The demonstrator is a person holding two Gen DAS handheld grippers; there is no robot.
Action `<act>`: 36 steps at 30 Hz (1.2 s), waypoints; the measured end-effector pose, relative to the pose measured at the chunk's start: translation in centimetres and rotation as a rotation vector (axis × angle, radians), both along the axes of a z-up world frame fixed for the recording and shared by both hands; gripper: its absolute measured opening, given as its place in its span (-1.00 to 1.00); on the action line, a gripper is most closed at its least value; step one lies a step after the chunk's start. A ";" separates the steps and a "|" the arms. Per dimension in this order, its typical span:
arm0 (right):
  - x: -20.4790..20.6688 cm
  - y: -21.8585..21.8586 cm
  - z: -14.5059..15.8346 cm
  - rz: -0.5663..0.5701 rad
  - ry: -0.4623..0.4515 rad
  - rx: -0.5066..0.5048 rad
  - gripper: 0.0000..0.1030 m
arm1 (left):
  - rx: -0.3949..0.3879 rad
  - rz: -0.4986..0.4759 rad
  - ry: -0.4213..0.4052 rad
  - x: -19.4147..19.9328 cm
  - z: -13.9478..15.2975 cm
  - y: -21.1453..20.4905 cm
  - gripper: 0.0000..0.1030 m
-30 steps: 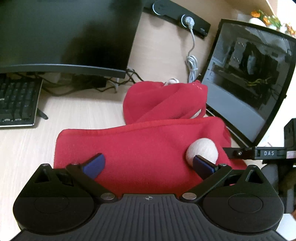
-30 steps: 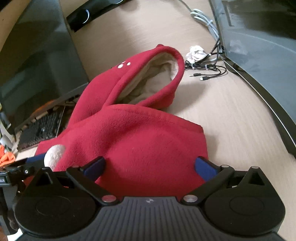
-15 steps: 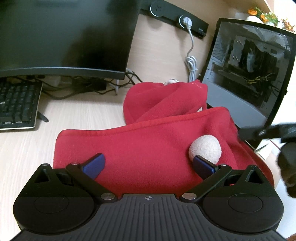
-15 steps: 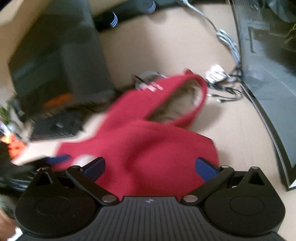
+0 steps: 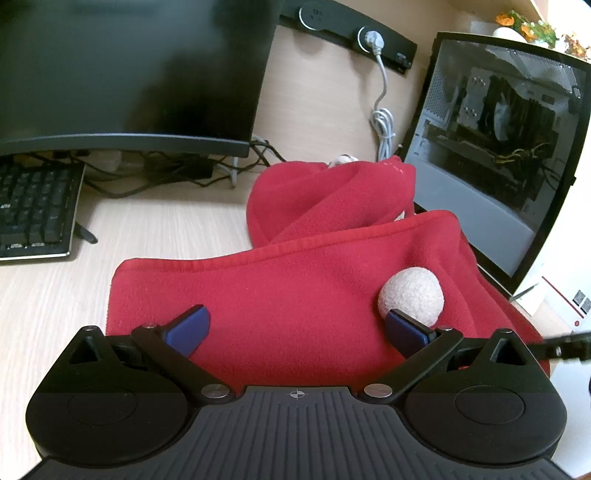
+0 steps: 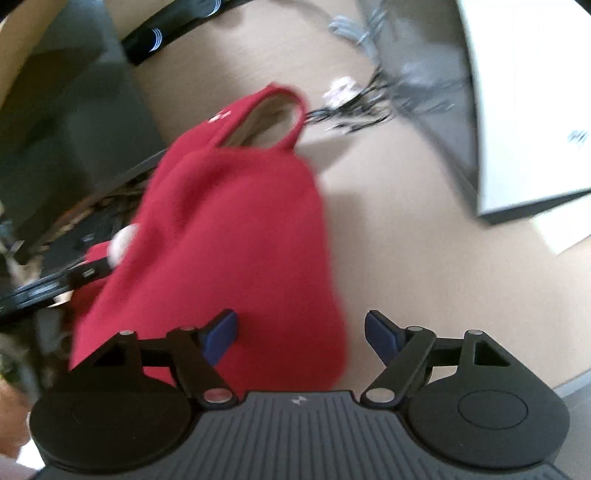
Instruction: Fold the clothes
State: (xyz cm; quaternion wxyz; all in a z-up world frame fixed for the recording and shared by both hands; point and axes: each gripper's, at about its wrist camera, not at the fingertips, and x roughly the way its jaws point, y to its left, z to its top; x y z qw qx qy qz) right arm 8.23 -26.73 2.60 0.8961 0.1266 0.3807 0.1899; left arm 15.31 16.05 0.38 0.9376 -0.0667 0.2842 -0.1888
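A red fleece hooded garment [image 5: 295, 291] lies folded on the light wooden desk [image 5: 48, 299], its hood [image 5: 325, 195] bunched at the back. A cream pom-pom [image 5: 412, 295] rests on it by my left gripper's right fingertip. My left gripper [image 5: 295, 326] is open and empty, low over the garment's near edge. In the blurred right wrist view the same garment [image 6: 229, 236] fills the centre-left, hood [image 6: 269, 118] away from me. My right gripper [image 6: 301, 334] is open and empty, over the garment's near right edge.
A black monitor [image 5: 122, 74] and keyboard [image 5: 33, 210] stand at back left. A glass-sided PC case [image 5: 495, 147] stands right of the garment. Tangled cables [image 5: 192, 173] lie behind. A wall power strip [image 5: 351, 33] runs along the back.
My right gripper has swung fast to the right and tilted; its view is now blurred and the garment sits left of centre. Its jaws have narrowed a little. The left gripper has barely moved.
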 end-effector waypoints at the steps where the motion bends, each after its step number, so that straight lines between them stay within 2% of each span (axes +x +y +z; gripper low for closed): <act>1: -0.2 0.5 0.0 0.005 -0.018 -0.001 0.39 | 0.003 0.000 0.000 0.0 0.0 0.0 1.00; 3: -0.6 1.4 0.2 0.016 -0.059 -0.008 0.27 | 0.008 0.001 0.006 0.0 0.1 0.0 1.00; 4: -0.8 1.7 0.7 0.023 -0.092 -0.022 0.11 | -0.002 0.005 0.017 0.1 0.3 0.1 1.00; 7: -1.3 2.2 2.4 0.051 -0.167 -0.073 -0.13 | -0.087 0.032 0.060 0.4 1.6 1.0 1.00; 11: -1.5 1.7 1.4 0.031 -0.137 -0.232 -0.17 | -0.091 0.030 0.079 0.1 1.8 1.0 1.00; 13: -1.5 1.2 0.1 0.014 -0.101 -0.263 -0.17 | -0.086 0.026 0.087 -0.1 1.9 0.9 1.00; 16: -2.0 0.8 -0.1 -0.004 -0.120 -0.310 -0.16 | -0.079 0.021 0.099 -0.4 2.0 0.9 1.00; 20: -1.7 1.3 2.7 -0.003 -0.205 -0.302 -0.16 | -0.076 0.014 0.096 -0.6 2.2 0.5 1.00; 23: 0.1 2.6 6.1 0.046 -0.284 -0.182 -0.16 | -0.087 -0.010 0.093 -0.4 2.5 -0.2 1.00; 25: 2.9 3.9 7.1 0.075 -0.265 -0.056 -0.10 | -0.094 -0.027 0.091 -0.3 2.7 -0.6 1.00; 27: 6.0 5.3 6.6 0.099 -0.204 0.039 -0.06 | -0.101 -0.043 0.088 -0.2 2.9 -1.1 1.00; 29: 8.8 6.6 4.1 0.091 -0.106 -0.004 -0.06 | -0.091 -0.028 0.135 0.3 1.4 -1.3 1.00; 30: 9.7 7.0 3.0 0.088 -0.070 -0.035 -0.06 | -0.075 -0.027 0.122 0.1 0.9 -1.5 1.00; 33: 10.4 7.5 2.1 0.110 -0.040 -0.106 -0.04 | -0.052 -0.041 0.092 -0.3 0.7 -1.7 1.00; 35: 10.6 7.9 5.3 0.141 -0.099 -0.092 0.22 | -0.039 -0.050 0.078 -0.6 0.6 -1.9 1.00; 36: 10.7 7.7 7.1 0.153 -0.137 -0.039 0.63 | -0.038 -0.054 0.072 -0.6 0.6 -1.9 1.00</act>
